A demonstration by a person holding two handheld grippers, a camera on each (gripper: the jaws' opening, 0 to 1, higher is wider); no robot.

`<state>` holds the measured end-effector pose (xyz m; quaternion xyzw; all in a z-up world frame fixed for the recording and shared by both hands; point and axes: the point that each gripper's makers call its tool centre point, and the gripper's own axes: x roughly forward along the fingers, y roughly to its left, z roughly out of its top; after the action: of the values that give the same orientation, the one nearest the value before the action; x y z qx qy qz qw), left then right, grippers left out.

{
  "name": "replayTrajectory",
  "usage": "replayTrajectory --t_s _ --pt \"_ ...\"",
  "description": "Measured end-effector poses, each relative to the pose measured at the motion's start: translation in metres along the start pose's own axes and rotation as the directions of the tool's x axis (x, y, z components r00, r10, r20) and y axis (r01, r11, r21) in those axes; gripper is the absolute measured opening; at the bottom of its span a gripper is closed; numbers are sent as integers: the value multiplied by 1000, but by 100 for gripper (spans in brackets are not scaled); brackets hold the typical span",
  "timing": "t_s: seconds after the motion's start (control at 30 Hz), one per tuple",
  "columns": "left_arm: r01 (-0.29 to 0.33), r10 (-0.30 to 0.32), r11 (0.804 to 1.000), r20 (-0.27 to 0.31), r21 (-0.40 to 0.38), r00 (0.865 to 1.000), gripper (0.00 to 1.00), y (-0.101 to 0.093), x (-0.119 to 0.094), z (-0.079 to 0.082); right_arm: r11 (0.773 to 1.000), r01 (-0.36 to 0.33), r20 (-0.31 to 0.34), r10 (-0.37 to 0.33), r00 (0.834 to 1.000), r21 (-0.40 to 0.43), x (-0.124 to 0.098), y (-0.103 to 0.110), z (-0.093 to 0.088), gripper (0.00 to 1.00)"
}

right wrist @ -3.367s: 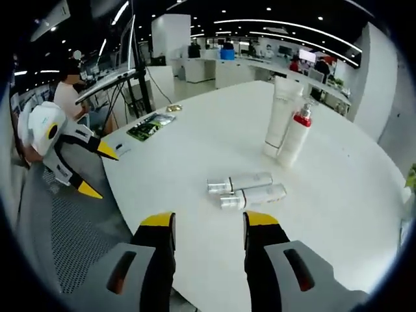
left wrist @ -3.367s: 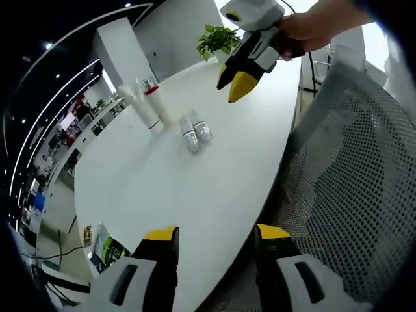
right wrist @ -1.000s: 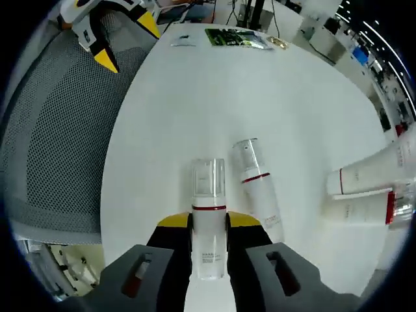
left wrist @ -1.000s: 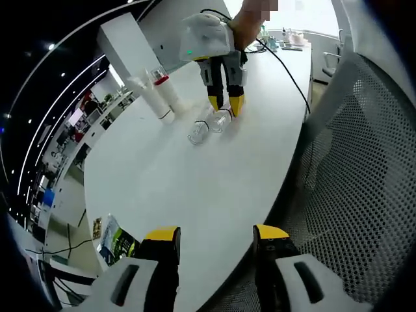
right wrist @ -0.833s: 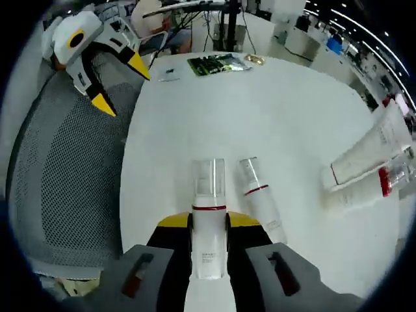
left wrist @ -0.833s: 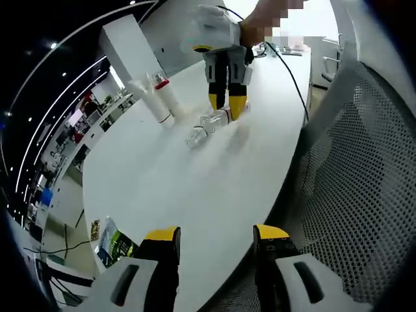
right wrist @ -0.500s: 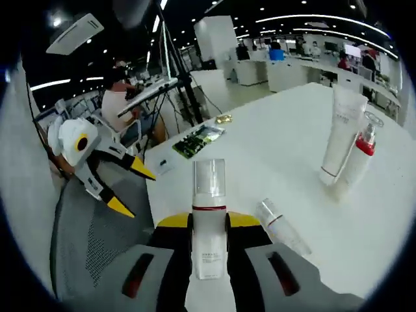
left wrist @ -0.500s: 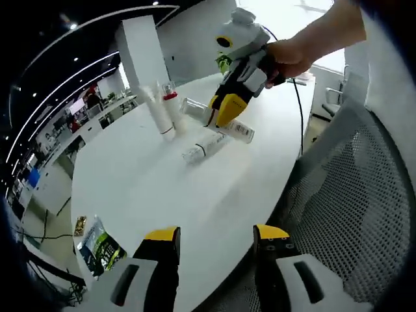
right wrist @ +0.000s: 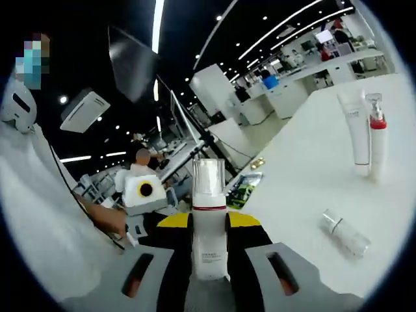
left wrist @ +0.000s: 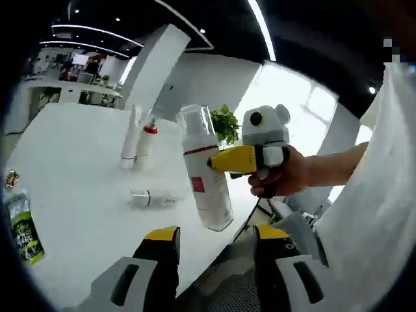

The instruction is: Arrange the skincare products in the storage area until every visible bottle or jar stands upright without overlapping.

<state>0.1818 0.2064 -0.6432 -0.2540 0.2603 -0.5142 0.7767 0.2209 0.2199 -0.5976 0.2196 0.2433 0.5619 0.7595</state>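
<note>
My right gripper (right wrist: 208, 222) is shut on a white bottle (right wrist: 208, 214) with a clear cap and a red band. In the left gripper view that bottle (left wrist: 205, 170) hangs nearly upright above the table's near edge, held by the right gripper (left wrist: 229, 159) in a hand. A second small bottle (left wrist: 153, 198) (right wrist: 345, 234) lies on its side on the white table (left wrist: 71, 188). Behind it a white tube (left wrist: 130, 135) (right wrist: 356, 133) and a red-collared pump bottle (left wrist: 147, 138) (right wrist: 376, 135) stand side by side. My left gripper (left wrist: 216, 235) is open and holds nothing; it is also in the right gripper view (right wrist: 147, 195).
A green packet (left wrist: 21, 225) (right wrist: 241, 189) lies near the table's edge, with a small gold item (left wrist: 10, 179) beside it. A potted plant (left wrist: 225, 125) stands at the far end. A mesh chair (left wrist: 227, 286) is under my left gripper. People sit at desks in the background.
The right gripper shut on the nearer lying bottle, lifted it off the table and brought it close in front of the left gripper. The other bottle stayed lying.
</note>
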Motion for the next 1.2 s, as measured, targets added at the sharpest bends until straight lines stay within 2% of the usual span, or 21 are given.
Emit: replayTrajectory --t_s 0.07,0.17,0.3,0.47,0.53,0.57,0.6,0.77,0.87,0.93,0.97,1.03,1.17,1.2 --pt "46 -44 998 58 -47 997 47 -5 0 8 999 -41 19 41 999 14 -1 9 1 17" --pt "83 -81 996 40 -34 996 42 -12 1 4 996 -77 50 75 996 43 -2 18 2 17" --pt "144 -143 988 37 -49 989 28 -22 -2 2 991 -121 77 116 990 60 -2 29 2 17" --pt "169 -167 984 44 -49 985 23 -27 -3 3 987 -138 103 129 986 81 -3 29 2 17" --pt "172 -170 983 39 -71 985 22 -29 -3 1 986 -142 105 133 986 88 -2 30 1 17" --pt "192 -190 975 31 -108 981 22 -33 -4 0 981 -162 104 151 983 105 -2 34 0 17" --pt "191 -189 977 27 -95 982 21 -32 -4 -1 982 -157 107 146 983 101 -1 33 0 17" --pt "155 -155 986 16 -56 988 20 -26 -6 -1 986 -143 108 133 985 89 1 32 -1 18" --pt "102 -102 995 7 -24 995 20 -17 -5 -2 993 -105 85 99 991 60 5 27 -3 19" --pt "47 -47 999 -12 6 999 20 -9 -5 -5 998 -55 38 54 998 24 7 20 -8 20" --pt "40 -40 999 -14 12 999 20 -8 -5 -5 999 -36 21 36 999 -3 9 19 -10 20" --pt "-10 11 999 -22 49 1000 20 -1 -5 -6 1000 0 -2 0 1000 4 12 14 -11 21" --pt "-125 130 988 -50 89 990 20 16 -8 -10 994 105 -62 -106 992 -16 14 -2 -17 22" --pt "-138 143 986 -51 91 988 20 18 -8 -10 991 130 -67 -132 989 -25 14 -6 -18 22"
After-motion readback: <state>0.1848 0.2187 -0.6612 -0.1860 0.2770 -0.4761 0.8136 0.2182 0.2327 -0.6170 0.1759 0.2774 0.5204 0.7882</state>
